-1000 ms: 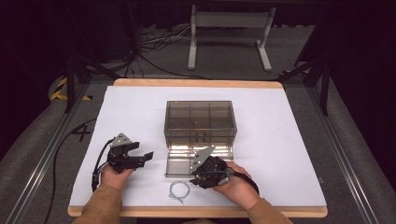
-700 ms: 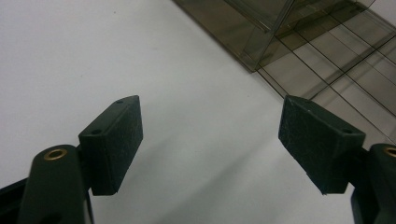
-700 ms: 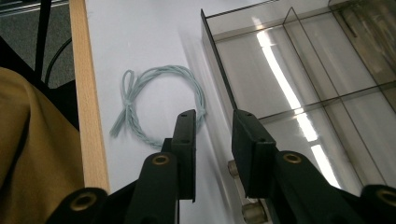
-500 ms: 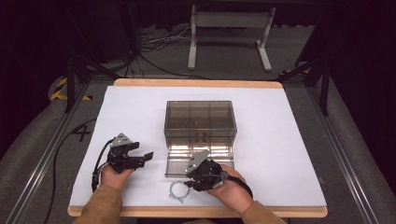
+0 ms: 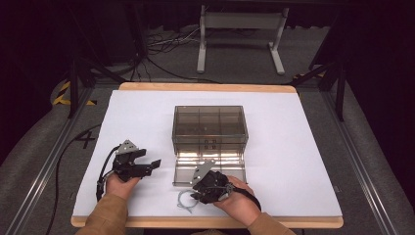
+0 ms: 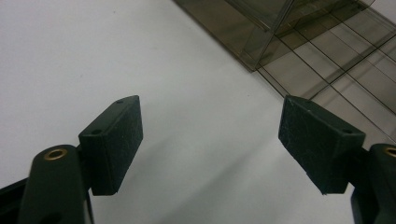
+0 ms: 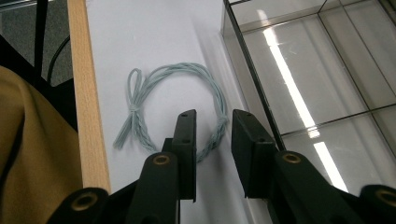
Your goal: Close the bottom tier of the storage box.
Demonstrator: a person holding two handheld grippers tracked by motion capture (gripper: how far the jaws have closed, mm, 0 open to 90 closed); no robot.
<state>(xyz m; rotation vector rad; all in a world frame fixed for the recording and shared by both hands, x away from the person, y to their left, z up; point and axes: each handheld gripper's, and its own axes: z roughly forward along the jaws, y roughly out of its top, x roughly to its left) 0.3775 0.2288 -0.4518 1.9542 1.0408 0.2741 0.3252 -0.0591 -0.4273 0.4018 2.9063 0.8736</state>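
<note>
High view, table (image 5: 303, 127): white-covered top with a wooden edge, the person's forearms coming in from the near side.
High view, box (image 5: 209, 126): smoky clear plastic, divided into compartments, standing mid-table with its lid (image 5: 210, 164) folded open toward the person and lying flat.
High view, left tool (image 5: 152, 163): held just above the table, left of the lid and apart from it, jaws pointing toward the box.
High view, right tool (image 5: 195, 197): low over the table at the lid's near edge, tips at the cord loop (image 5: 186, 199), which lies on the white surface just in front of the lid's near left corner.
Left gripper view, left tool (image 6: 210, 140): jaws spread wide, nothing between them but bare white table; the lid's corner lies beyond, at upper right.
Right gripper view, right tool (image 7: 213, 128): jaws drawn fairly close, a narrow gap left, straddling one side of the pale blue-grey twisted cord loop (image 7: 187, 79); whether the pads press the cord cannot be told.
Right gripper view, cord loop: flat on the table, knotted with two short tails toward the wooden edge (image 7: 86, 93), its far side just beside the lid (image 7: 317, 70).
</note>
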